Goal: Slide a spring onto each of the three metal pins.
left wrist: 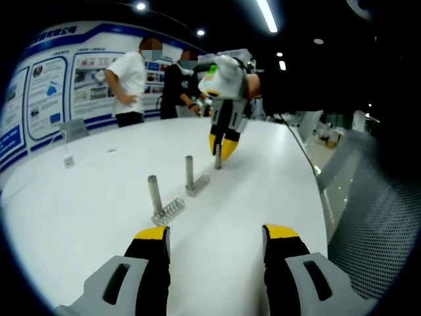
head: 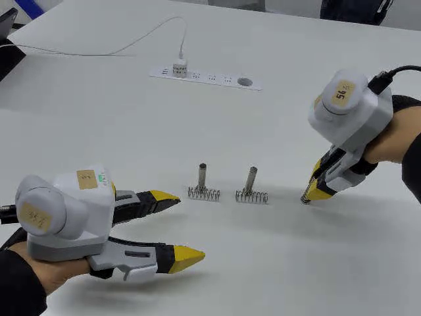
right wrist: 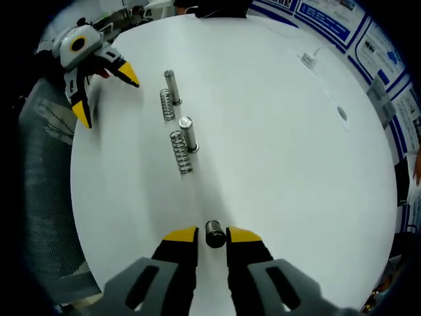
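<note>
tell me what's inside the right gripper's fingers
A metal pin, seen end-on, is held between the right gripper's fingers. Its shaft below is covered by its own top and the fingers.

We read "56" on the tan sticker (head: 342, 93) atop the right claw (head: 308, 196) (a smaller mark beside it stays illegible). The left claw (head: 189, 225) stickers (head: 86, 178) and the wall posters (left wrist: 92, 76) are too blurred for us.
</note>
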Available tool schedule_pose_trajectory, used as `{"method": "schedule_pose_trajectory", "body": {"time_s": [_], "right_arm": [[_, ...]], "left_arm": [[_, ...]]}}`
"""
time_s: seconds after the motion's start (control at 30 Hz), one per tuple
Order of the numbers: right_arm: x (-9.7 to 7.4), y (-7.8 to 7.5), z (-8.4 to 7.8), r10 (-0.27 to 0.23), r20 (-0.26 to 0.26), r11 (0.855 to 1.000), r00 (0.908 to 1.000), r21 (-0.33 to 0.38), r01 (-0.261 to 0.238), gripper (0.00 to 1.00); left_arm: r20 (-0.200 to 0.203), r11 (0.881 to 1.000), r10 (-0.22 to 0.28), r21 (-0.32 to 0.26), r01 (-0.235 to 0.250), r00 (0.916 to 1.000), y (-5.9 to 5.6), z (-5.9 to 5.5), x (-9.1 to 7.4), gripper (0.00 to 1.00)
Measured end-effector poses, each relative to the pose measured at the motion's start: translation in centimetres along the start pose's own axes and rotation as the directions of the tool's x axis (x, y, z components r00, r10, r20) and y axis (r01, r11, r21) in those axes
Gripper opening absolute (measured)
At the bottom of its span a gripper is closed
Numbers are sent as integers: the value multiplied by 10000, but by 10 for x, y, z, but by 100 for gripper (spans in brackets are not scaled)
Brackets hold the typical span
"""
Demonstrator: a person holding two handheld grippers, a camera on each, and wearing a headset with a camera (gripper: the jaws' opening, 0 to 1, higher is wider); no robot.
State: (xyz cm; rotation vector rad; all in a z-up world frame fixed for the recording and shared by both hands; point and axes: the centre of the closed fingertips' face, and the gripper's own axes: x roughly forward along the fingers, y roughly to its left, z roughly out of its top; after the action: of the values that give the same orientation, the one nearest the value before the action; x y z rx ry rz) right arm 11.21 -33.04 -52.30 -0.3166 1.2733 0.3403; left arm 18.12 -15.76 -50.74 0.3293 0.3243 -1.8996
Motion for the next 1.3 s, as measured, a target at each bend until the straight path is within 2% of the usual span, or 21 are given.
{"method": "schedule_pose_trajectory", "body": {"time_s": [0.17,0.23,0.5,0.7,0.8,1.03,1.3], "right_arm": [[-7,1,2,-205,92,9997,9997,-139,206,21],[-12,1,7,-395,249,9988,9989,-281,402,23],[-18,8,26,-446,618,9962,9971,-718,490,23],[-11,18,44,-74,1120,9947,9937,-1013,188,23],[-4,22,49,12,1179,9928,9930,-1188,129,22],[11,27,56,199,1295,9868,9914,-1620,14,19],[21,29,59,322,1406,9840,9895,-1779,-67,16]], "left_arm": [[22,10000,7,24,-7,10000,0,1,0,57],[25,10000,4,24,-4,10000,0,1,0,57],[13,10000,-4,86,4,10000,-1,2,0,57],[37,9999,64,107,-64,10000,1,3,-2,57],[38,9999,81,103,-81,10000,2,3,-1,56],[-6,9999,94,141,-94,10000,2,3,-1,56],[-39,9998,103,163,-102,9999,2,3,-1,55]]}}
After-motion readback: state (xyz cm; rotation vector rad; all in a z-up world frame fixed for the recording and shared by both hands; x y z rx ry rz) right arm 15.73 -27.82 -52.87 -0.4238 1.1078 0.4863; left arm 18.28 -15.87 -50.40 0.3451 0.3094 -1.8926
